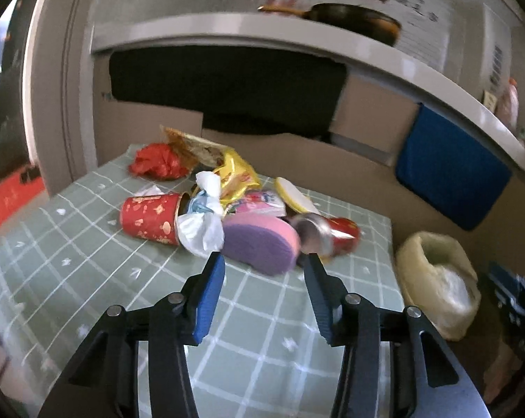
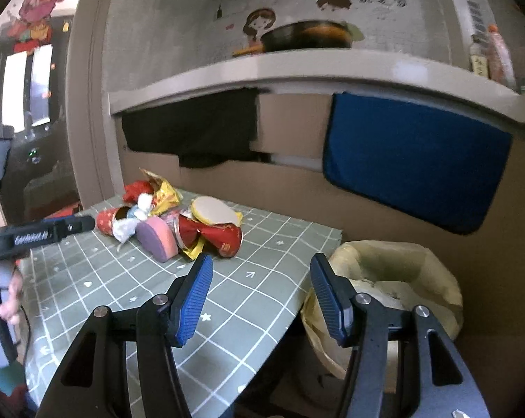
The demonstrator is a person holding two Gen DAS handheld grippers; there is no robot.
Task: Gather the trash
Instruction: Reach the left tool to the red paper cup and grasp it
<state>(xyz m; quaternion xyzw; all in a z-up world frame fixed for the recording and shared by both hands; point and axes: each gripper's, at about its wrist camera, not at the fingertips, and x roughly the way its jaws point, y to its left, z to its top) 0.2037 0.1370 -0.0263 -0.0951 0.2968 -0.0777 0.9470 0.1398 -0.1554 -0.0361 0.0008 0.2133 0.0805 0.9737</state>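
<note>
grey counter ledge (image 2: 297, 69) | cartoon wall stickers (image 2: 259, 22) | blue cloth (image 2: 412, 160) | cardboard panels (image 1: 374, 111)

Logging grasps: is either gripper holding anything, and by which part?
Nothing is held. Left gripper and right gripper both have open, empty jaws.

- Left gripper (image 1: 264, 261): jaws spread wide, nothing between them; fingers (image 1: 210, 299) with blue ribbed pads, angled forward and slightly down.
- Right gripper (image 2: 260, 264): jaws also wide apart and empty; blue pads (image 2: 194, 299) face each other.
- In the right wrist view the left gripper's body (image 2: 36, 233) reaches in from the left edge, a bit of the person's hand (image 2: 9, 299) showing below it.
</note>
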